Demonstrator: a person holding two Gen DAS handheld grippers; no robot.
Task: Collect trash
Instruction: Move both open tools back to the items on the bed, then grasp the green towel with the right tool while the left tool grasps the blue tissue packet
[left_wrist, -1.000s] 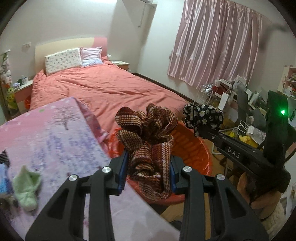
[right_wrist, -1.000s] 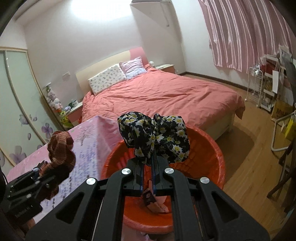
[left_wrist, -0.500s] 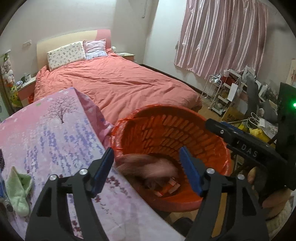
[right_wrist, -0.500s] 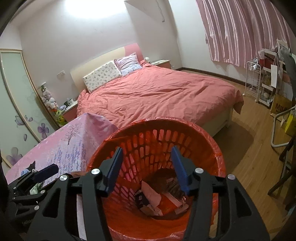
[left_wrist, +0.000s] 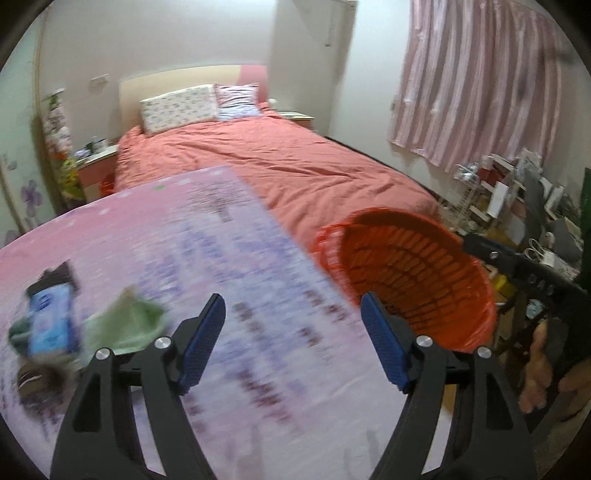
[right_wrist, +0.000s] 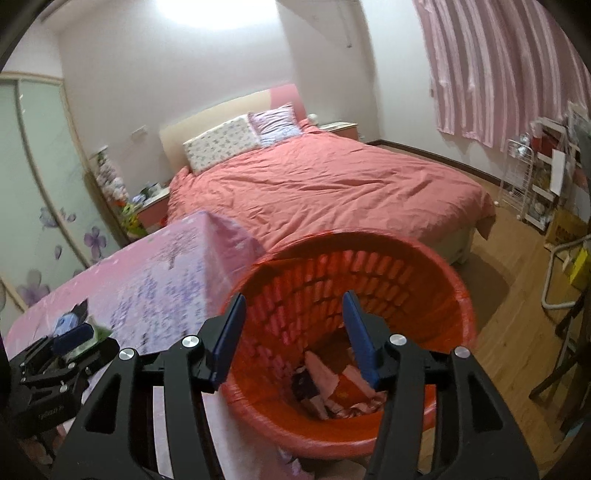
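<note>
**Both loads dropped, left hand turning back to the table**

The table (left_wrist: 192, 236), under its pink and lilac flowered cloth, fills the lower left of the left wrist view and is smeared by motion. The red basket (right_wrist: 436, 280) stands against the table's right edge, at centre right in that view and lower centre in the right wrist view. On its floor lie crumpled scraps and cloth (right_wrist: 332, 384).

The left hand-held gripper (left_wrist: 291, 339) hangs above the cloth with its jaws wide and nothing between them; they have just been opening. The right hand-held gripper (right_wrist: 293, 336) sits over the basket mouth, jaws about half apart after just opening, also empty.

The drop step looks finished; the fetch step seems to be starting. Still on the table at lower left of the left wrist view are a green rag (left_wrist: 125, 325), a blue packet (left_wrist: 51, 321) and a brown item (left_wrist: 37, 380), all blurred. The next move probably calls for lowering the open left jaws over the green rag, the nearest piece, and pinching it without catching the tablecloth.
</note>
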